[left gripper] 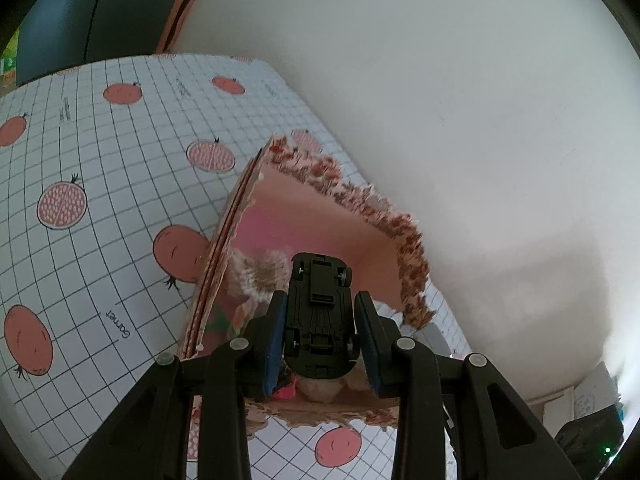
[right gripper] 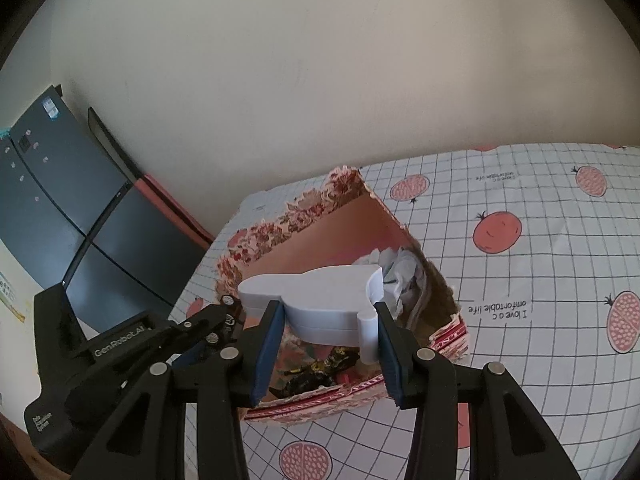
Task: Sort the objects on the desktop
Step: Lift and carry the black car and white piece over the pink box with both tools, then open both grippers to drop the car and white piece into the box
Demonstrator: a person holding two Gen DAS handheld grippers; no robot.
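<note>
Table under grid-and-pomegranate cloth (right gripper: 520, 200); open floral cardboard box (right gripper: 304, 216) sits directly on it.

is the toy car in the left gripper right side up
No, the toy car shows its black underside and wheels between the left gripper fingers.

Your way down into the torn floral-edged pink cardboard box (right gripper: 320, 236) is partly taken: crumpled white paper (right gripper: 400, 276) fills its far corner and dark wrappers (right gripper: 316, 376) the near side. The grid-patterned pomegranate-print bench (right gripper: 540, 280) beside it lies open.

White figure (right gripper: 320, 300) in right gripper (right gripper: 326, 344)
</note>
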